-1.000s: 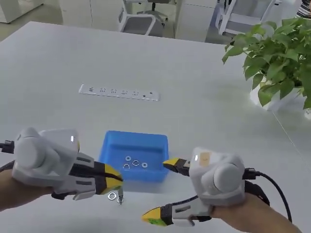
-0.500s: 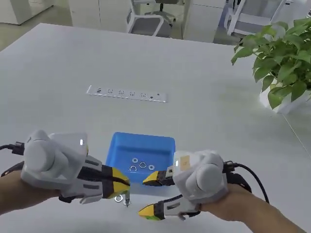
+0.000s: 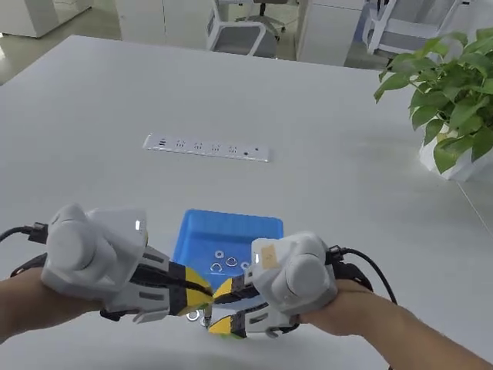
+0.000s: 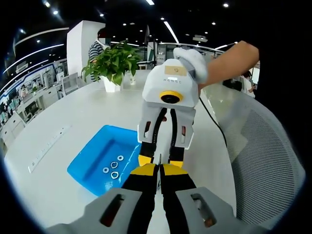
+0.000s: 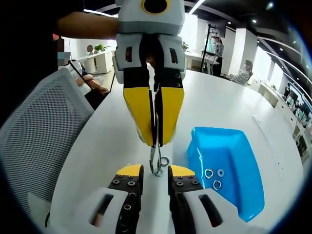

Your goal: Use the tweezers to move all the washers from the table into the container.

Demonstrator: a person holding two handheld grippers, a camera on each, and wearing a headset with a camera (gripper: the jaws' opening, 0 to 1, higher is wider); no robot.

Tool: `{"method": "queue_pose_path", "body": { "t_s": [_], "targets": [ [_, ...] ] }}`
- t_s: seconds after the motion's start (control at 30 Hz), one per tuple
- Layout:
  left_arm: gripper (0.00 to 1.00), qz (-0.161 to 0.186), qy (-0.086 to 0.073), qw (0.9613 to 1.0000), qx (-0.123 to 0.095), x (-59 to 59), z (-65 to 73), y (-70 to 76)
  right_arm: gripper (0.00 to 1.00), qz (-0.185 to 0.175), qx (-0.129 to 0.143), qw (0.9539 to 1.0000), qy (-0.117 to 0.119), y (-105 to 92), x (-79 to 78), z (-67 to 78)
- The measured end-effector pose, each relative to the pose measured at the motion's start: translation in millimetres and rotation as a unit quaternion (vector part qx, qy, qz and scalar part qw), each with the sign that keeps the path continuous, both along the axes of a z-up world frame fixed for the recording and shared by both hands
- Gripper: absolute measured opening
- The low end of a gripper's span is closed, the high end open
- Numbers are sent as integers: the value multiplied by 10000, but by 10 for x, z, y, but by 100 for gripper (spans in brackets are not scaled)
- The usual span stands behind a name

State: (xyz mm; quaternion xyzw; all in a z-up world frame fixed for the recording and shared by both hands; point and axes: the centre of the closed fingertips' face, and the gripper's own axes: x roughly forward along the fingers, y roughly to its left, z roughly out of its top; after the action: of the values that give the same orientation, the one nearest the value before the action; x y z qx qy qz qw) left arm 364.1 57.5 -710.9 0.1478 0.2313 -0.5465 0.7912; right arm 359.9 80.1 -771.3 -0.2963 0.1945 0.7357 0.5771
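Three washers (image 5: 208, 173) lie in the blue container (image 5: 237, 146). One washer (image 5: 165, 160) lies on the table (image 5: 109, 141) beside it. My left hand-held gripper (image 4: 159, 170) is clamped on the tweezers (image 5: 154, 155), tips at that washer. My right hand-held gripper (image 5: 156, 171) is apart.

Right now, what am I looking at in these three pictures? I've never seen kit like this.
A person holds a handheld gripper in each hand; there is no robot arm. One picture comes from a headset camera looking down at the table. The two round ones come from a camera riding on each gripper.

The left gripper is shut on thin tweezers, whose tips point down beside a washer on the table. The right gripper faces it, jaws open on either side of the tweezer tips.

A blue container holds three washers. A power strip and a plant sit farther back.
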Motion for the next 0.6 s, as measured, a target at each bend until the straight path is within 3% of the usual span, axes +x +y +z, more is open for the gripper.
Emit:
{"method": "queue_pose_path", "body": {
  "t_s": [0.3,0.6],
  "targets": [
    [6,-5,-9,10000,16,11,-3,13,11,341,-78,9993,-105,37,-29,-26],
    [6,-3,25,10000,-8,28,-19,21,9,389,-70,9991,-138,31,-24,-30]
  ]
}}
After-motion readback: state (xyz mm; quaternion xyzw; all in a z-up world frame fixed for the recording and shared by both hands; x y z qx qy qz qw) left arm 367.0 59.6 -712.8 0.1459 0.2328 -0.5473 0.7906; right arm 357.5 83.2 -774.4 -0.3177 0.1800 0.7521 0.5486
